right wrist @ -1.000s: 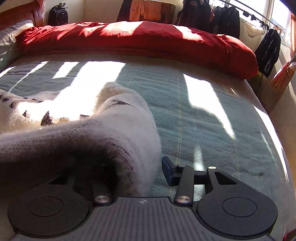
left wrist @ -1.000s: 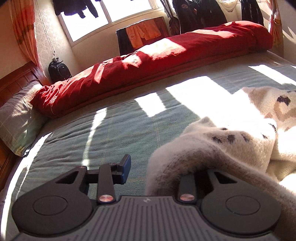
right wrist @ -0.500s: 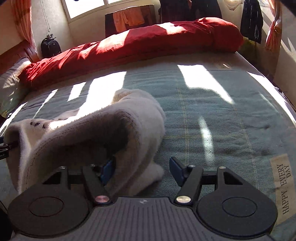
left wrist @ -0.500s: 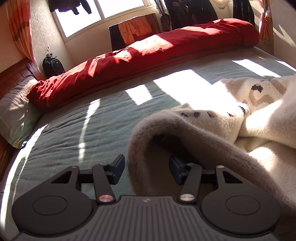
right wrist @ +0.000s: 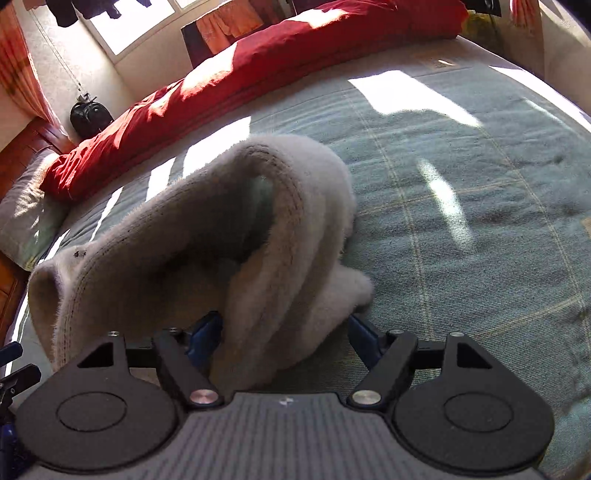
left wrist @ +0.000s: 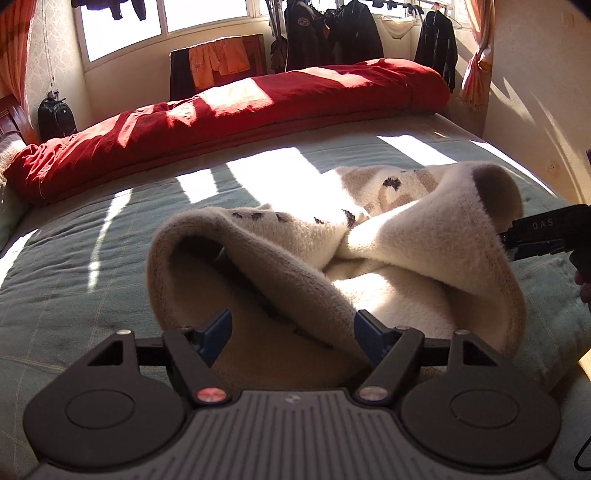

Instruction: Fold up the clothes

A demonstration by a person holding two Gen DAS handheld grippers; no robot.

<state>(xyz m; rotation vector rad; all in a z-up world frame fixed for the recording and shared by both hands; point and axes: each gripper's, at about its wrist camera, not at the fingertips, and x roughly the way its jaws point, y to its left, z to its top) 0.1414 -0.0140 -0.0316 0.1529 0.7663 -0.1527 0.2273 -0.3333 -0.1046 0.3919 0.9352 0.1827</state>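
1. Cream sweater (left wrist: 388,258) lies bunched on the green bed (left wrist: 92,280), its near hem arched up, apparently just laid down
2. Left gripper (left wrist: 291,328) and right gripper (right wrist: 284,332), jaws just opening, stand spread; cloth between them, unpinched

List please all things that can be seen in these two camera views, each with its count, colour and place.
sweater: one, cream with dark and tan marks, bunched on the bed, near both grippers
bed cover: one, grey-green, spread over the bed
quilt: one, red, rolled along the far side of the bed
pillow: one, grey-green, at the wooden headboard
backpack: one, black, against the far wall
hanging clothes: several, dark, at the window
orange garment: one, draped below the window
curtains: two, orange, beside the window
left gripper: black with blue pads, jaws just opening, sweater edge between them
right gripper: same, jaws just opening, sweater fold between them
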